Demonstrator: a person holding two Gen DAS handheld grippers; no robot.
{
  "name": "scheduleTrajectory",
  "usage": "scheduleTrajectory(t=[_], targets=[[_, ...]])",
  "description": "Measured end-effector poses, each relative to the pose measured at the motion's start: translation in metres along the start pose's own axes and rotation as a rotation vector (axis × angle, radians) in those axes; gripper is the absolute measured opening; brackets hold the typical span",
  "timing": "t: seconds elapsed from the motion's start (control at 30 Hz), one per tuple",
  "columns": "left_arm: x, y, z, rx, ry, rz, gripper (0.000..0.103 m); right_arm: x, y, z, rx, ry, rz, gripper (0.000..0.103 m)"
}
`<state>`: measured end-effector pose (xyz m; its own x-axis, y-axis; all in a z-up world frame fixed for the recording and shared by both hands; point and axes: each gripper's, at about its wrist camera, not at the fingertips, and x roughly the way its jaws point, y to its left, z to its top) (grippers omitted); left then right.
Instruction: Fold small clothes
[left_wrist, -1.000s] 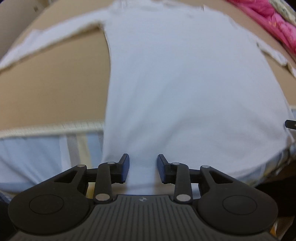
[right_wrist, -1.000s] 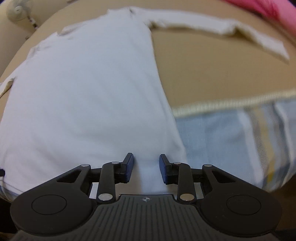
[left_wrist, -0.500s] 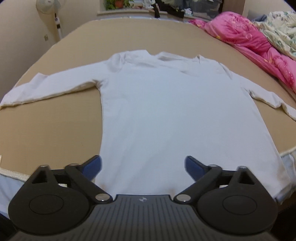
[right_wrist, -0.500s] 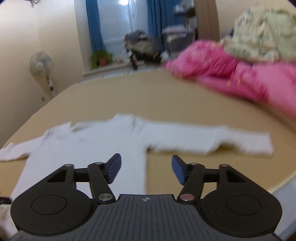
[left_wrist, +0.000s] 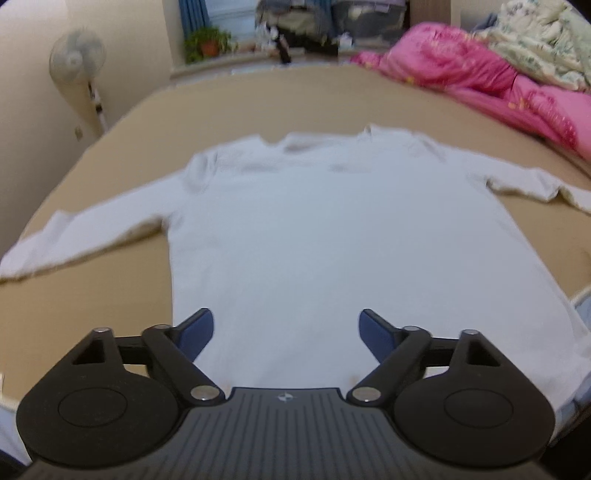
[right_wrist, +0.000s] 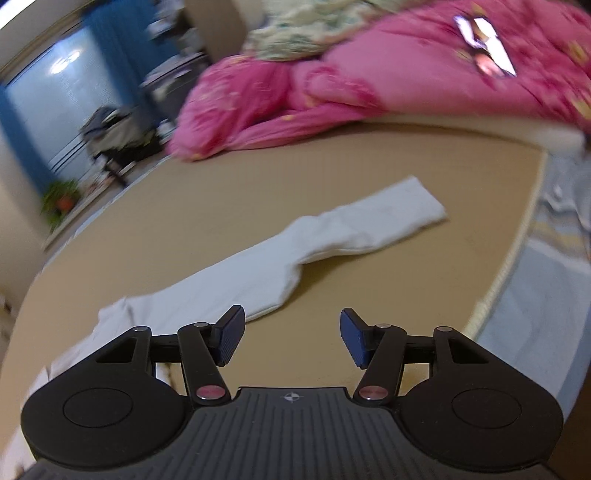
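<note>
My white long-sleeved shirt (left_wrist: 332, 236) lies flat on the tan bed (left_wrist: 92, 295), sleeves out. Left claw (left_wrist: 286, 334) spread above the hem; right claw (right_wrist: 291, 338) spread, facing the right sleeve (right_wrist: 295, 251). I'd pinch that sleeve near its cuff and fold it across the body without dragging.

No readable text, label, brand or number shows in either view; the only mark is a small round crosshair emblem, at 6 o'clock on the ribbed housing of the left gripper (left_wrist: 286, 330) and of the right gripper (right_wrist: 291, 338)
</note>
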<state>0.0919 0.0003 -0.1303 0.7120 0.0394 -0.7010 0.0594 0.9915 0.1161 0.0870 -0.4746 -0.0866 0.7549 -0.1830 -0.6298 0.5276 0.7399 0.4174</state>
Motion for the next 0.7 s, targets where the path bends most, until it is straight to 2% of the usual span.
scheduleTrajectory(t=[0.1, 0.17, 0.23, 0.27, 0.3, 0.37, 0.4, 0.43, 0.47, 0.5, 0.57, 0.63, 0.7], targets=[[-0.003, -0.003, 0.019, 0.013, -0.045, -0.047, 0.076, 0.01, -0.02, 0.001, 0.087, 0.001, -0.019, 0.058], [-0.007, -0.004, 0.043, 0.048, -0.131, -0.054, 0.075, 0.014, -0.031, 0.002, 0.146, -0.003, -0.022, 0.05], [-0.014, -0.005, 0.063, 0.062, -0.23, -0.051, 0.075, 0.017, -0.041, 0.004, 0.2, -0.007, -0.014, 0.034], [-0.013, -0.004, 0.072, 0.055, -0.269, -0.07, 0.075, 0.02, -0.046, 0.006, 0.226, -0.007, -0.009, 0.029], [-0.009, -0.003, 0.076, 0.045, -0.282, -0.09, 0.075, 0.022, -0.049, 0.008, 0.247, -0.007, -0.004, 0.023], [0.012, 0.0, 0.073, 0.004, -0.257, -0.132, 0.075, 0.03, -0.055, 0.011, 0.284, -0.005, 0.004, 0.021], [0.026, 0.001, 0.067, -0.008, -0.208, -0.15, 0.075, 0.034, -0.058, 0.012, 0.306, -0.006, 0.013, 0.021], [0.043, -0.002, 0.063, -0.008, -0.117, -0.144, 0.064, 0.039, -0.06, 0.014, 0.329, -0.006, 0.027, 0.022], [0.057, -0.005, 0.062, -0.024, -0.039, -0.125, 0.059, 0.044, -0.061, 0.015, 0.351, -0.006, 0.043, 0.023], [0.065, -0.007, 0.062, -0.05, 0.001, -0.136, 0.059, 0.05, -0.062, 0.016, 0.367, -0.004, 0.056, 0.024], [0.074, -0.011, 0.065, -0.05, 0.018, -0.166, 0.059, 0.066, -0.063, 0.019, 0.401, 0.015, 0.094, 0.026], [0.077, -0.013, 0.069, -0.046, 0.01, -0.171, 0.059, 0.087, -0.062, 0.022, 0.427, 0.043, 0.13, 0.038], [0.081, -0.008, 0.072, -0.062, 0.009, -0.162, 0.059, 0.105, -0.06, 0.024, 0.44, 0.062, 0.128, 0.048]])
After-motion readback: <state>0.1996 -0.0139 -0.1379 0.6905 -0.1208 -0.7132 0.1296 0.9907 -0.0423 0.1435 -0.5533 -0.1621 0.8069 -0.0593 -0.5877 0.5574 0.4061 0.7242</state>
